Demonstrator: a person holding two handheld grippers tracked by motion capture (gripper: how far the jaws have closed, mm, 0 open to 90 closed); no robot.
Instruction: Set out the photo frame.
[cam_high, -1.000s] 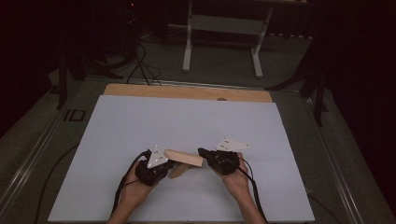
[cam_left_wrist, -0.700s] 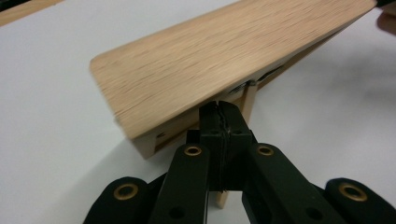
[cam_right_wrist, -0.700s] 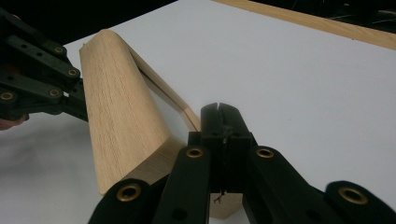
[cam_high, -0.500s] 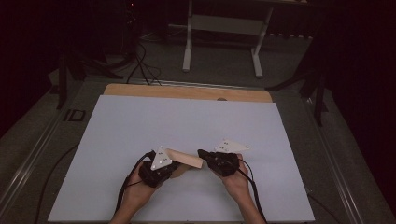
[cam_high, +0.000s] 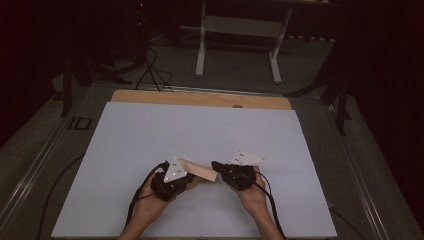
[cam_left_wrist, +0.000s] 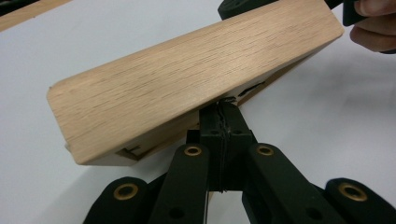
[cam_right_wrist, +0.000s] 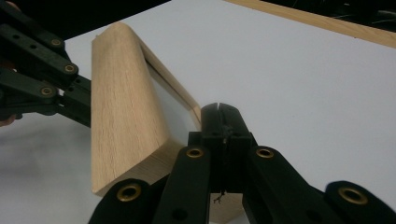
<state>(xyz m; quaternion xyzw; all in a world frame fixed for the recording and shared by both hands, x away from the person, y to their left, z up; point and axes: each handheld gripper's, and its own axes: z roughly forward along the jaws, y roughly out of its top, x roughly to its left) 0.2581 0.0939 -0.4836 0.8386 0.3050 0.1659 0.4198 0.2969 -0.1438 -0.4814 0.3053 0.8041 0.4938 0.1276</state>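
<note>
I see the pale oak block lying left-to-right, rounded edges, both the left gripper and right gripper pinching its rim.

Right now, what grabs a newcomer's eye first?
The pale wooden block, held off the near middle of the white table sheet between the left gripper and right gripper. In each gripper view, black jaws close on a thin edge of it.
</note>
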